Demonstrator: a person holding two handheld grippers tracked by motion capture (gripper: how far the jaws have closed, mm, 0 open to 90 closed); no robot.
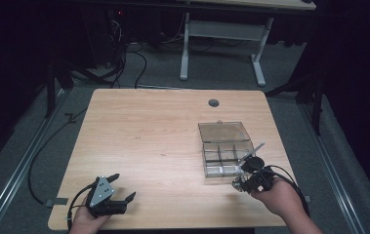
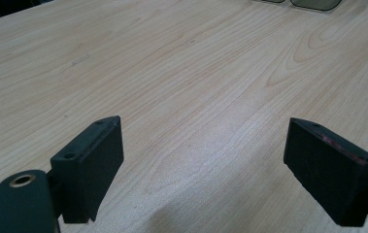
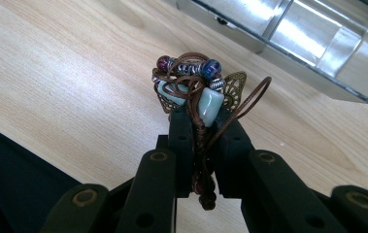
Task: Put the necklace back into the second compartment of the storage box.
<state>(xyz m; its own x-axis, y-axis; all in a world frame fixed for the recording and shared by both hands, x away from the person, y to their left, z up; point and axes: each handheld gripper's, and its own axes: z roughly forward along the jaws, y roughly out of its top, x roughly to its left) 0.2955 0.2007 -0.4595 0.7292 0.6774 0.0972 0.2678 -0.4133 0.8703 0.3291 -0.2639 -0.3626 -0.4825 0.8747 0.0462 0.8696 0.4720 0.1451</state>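
Note:
A bunched bead necklace (image 3: 193, 90) on brown cord, with pale green stones, dark round beads and brass filigree pieces, is pinched between the jaws of my right gripper (image 3: 202, 121), which is shut on it above the wood. In the high view my right gripper (image 1: 243, 183) hangs at the near right corner of a clear plastic compartment box (image 1: 224, 156), whose lid stands open at the back. My left gripper (image 1: 124, 187) rests near the table's front left edge. Its jaws stand wide apart over bare wood (image 2: 206, 145) with nothing between them.
The box's near wall (image 3: 317, 73) lies just ahead of the held necklace, its compartments looking bare. The wooden table (image 1: 148, 126) has a round cable hole (image 1: 214, 103) at the back. Another desk's white legs and cables stand on the floor beyond.

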